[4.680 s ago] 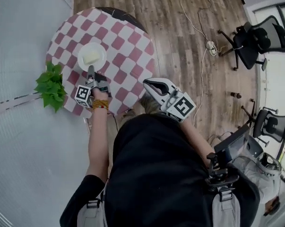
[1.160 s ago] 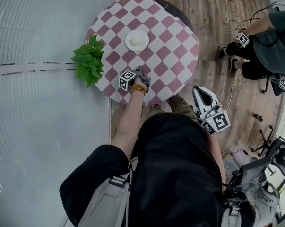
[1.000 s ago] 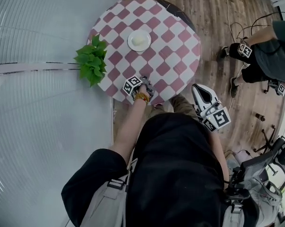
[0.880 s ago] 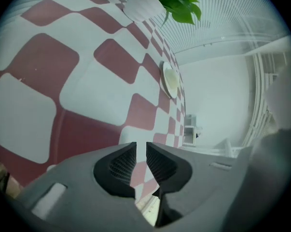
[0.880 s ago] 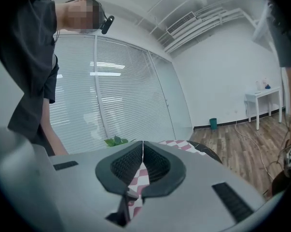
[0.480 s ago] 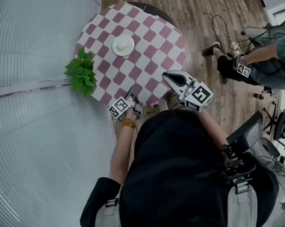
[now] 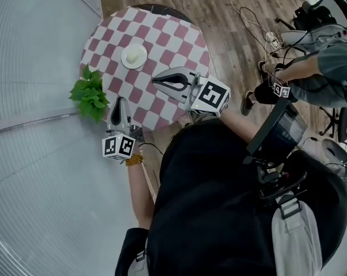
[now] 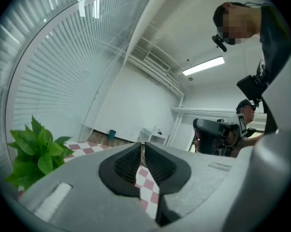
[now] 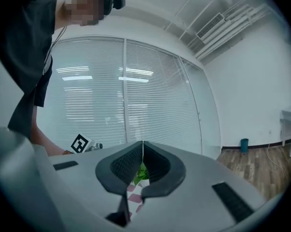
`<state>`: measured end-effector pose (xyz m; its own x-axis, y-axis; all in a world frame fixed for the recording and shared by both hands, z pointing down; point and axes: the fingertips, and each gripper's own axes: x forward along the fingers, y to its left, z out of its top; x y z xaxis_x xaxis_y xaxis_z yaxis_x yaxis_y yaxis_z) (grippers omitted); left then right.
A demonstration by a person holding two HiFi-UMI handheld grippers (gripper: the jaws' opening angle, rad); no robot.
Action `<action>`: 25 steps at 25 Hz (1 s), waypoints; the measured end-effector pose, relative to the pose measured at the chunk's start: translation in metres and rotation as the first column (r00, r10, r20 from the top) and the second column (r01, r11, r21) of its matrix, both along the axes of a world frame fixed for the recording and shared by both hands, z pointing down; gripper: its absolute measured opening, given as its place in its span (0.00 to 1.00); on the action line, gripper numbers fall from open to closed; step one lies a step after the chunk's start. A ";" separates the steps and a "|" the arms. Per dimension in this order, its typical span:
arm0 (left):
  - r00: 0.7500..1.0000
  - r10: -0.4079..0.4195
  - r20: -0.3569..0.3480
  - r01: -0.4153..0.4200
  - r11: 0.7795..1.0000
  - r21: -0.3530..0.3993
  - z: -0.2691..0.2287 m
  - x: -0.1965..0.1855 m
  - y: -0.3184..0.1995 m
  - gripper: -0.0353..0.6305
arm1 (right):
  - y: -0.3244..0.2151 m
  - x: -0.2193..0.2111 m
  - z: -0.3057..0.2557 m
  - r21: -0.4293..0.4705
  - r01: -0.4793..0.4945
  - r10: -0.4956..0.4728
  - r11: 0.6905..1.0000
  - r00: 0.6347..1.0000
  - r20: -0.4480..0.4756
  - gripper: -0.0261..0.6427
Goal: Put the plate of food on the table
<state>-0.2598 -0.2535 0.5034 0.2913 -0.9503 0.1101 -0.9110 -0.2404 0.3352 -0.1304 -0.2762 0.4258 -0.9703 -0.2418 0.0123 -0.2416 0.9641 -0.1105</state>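
The plate (image 7: 134, 56) with its pale food (image 7: 133, 57) sat on the checked bench (image 7: 167, 30), on the side nearer the plant (image 7: 88, 94) and apart from both claws. The left claw (image 7: 117, 106) was at the bench's near edge, just beside the plant. Its jaws were closed tip to tip with nothing between them. The right claw (image 7: 157, 80) hung over the bench, pointing left, short of the plate. Its jaws were also closed and empty. Another person (image 7: 317, 62) was on the wood floor (image 7: 231, 33) to the right.
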 end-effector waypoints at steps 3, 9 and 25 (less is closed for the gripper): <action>0.994 0.019 0.105 -0.026 0.998 0.065 -0.022 0.015 0.002 0.09 | 0.008 -0.007 -0.008 0.052 0.046 -0.047 0.998 0.999 0.013 0.06; 0.935 0.107 0.338 -0.166 0.975 0.149 -0.008 0.035 0.028 0.07 | 0.040 -0.039 0.022 0.077 0.098 -0.096 0.992 0.995 -0.039 0.06; 0.965 0.102 0.242 -0.099 0.995 -0.022 0.110 0.029 0.038 0.06 | 0.043 -0.035 0.167 -0.067 0.114 -0.125 0.991 0.971 -0.205 0.06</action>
<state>-0.2309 -0.2159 0.6139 0.3488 -0.9160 0.1981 -0.9365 -0.3328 0.1101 -0.1651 -0.2329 0.5932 -0.9667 -0.1177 0.2274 -0.1484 0.9813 -0.1226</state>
